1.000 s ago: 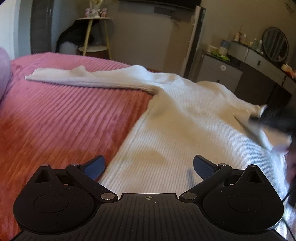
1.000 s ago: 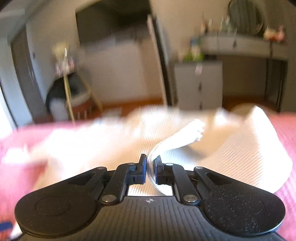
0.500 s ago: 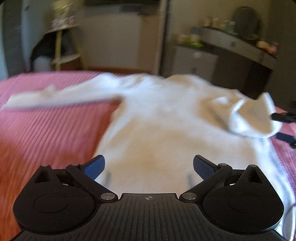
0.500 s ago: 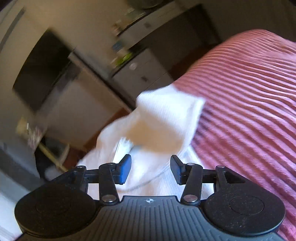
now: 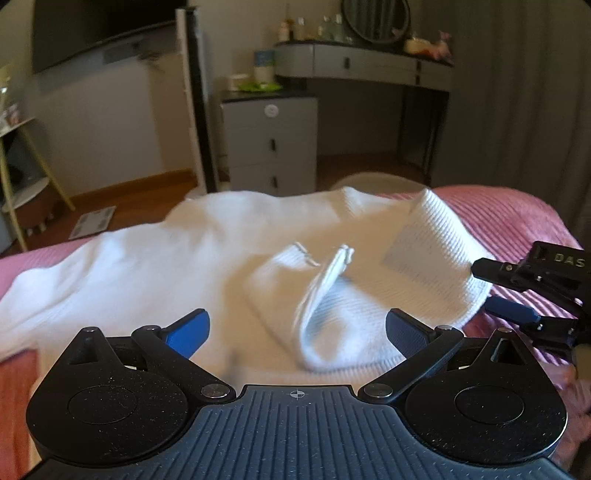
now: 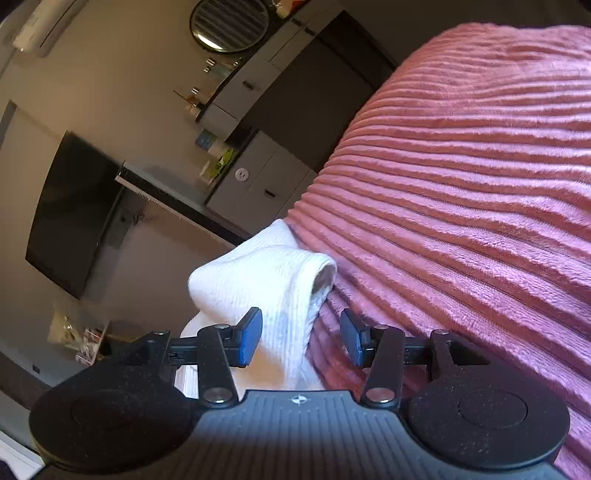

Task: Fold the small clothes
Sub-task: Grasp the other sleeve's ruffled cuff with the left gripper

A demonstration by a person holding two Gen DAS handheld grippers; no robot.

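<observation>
A white ribbed sweater lies spread on the pink ribbed blanket. One sleeve is folded in over its body, and a raised fold of cloth stands at its right edge. My left gripper hovers open and wide over the folded sleeve, touching nothing. In the left wrist view my right gripper is at that right edge. The right wrist view is rolled: my right gripper is open, and the sweater's bunched edge sits between its fingers, against the left pad only.
Beyond the bed's far edge stand a grey drawer cabinet, a vanity desk with a round mirror, and a wall TV. A small side table is at far left. A hand shows at the right edge.
My right gripper opened and let go of the sleeve, then rolled and drew back to the sweater's right edge. My left gripper swept right over the sweater, still open.
</observation>
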